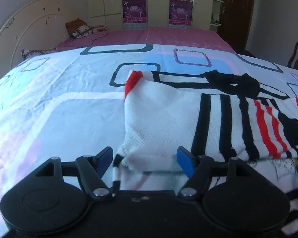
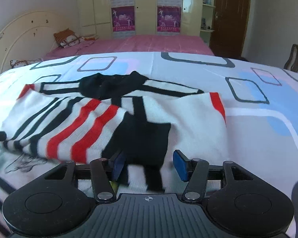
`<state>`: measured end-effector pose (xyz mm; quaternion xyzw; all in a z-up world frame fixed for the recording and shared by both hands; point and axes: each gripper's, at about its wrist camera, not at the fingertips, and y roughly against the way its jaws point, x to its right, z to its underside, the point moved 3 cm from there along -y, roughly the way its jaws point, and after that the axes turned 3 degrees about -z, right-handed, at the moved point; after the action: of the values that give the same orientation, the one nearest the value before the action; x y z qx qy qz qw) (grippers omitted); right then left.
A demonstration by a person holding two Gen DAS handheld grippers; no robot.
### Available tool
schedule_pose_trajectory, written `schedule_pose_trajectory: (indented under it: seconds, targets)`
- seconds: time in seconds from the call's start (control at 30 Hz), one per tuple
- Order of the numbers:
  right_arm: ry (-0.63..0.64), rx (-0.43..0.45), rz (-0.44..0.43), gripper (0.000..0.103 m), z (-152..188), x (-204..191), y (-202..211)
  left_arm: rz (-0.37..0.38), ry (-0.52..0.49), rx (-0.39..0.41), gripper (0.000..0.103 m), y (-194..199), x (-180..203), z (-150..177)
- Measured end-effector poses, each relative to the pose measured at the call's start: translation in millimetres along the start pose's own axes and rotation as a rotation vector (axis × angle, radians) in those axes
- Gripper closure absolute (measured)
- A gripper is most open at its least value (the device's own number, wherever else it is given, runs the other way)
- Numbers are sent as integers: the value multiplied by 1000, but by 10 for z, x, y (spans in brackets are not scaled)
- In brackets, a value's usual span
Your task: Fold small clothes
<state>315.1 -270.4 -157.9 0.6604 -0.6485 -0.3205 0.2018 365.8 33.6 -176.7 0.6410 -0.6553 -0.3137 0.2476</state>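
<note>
A small white knit top (image 1: 159, 119) with black and red stripes and a black collar (image 1: 230, 83) lies partly folded on the patterned bedspread (image 1: 59, 103). My left gripper (image 1: 145, 160) hovers at its near left edge, its blue pads (image 1: 185, 162) standing wide apart on either side of the white cloth, without pressing it. In the right wrist view the same top (image 2: 198, 123) spreads across the middle. My right gripper (image 2: 149, 164) is open over its near edge, a black patch (image 2: 147, 138) of the fabric lying between the pads untouched.
The bedspread (image 2: 268, 138) is white with blue and pink rounded squares. Behind it runs a pink sheet (image 2: 159, 43) with cushions (image 2: 67, 38) by the cream headboard (image 2: 19, 33). Wardrobes with purple posters (image 2: 168, 17), a brown door (image 2: 230, 15) and a chair (image 2: 297, 59) stand beyond.
</note>
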Motion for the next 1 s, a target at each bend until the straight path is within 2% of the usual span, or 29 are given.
schedule_pose_trajectory:
  seconds: [0.27,0.5,0.77,1.0]
  targets:
    - [-23,10,-42,48,288,-205,583,57,-28,-13,30,397,-68,229]
    - [-24,-11,-44,48,672,-373,1032,119,-53,-65,28,677,-149,619]
    - [-39,-36,-13,48,1059,-470,1387,165,-63,-129,29,948,-338,1099]
    - [-60,-53,3,48,1309,-531,1583,199,-51,-179,33,1112,-464,1363]
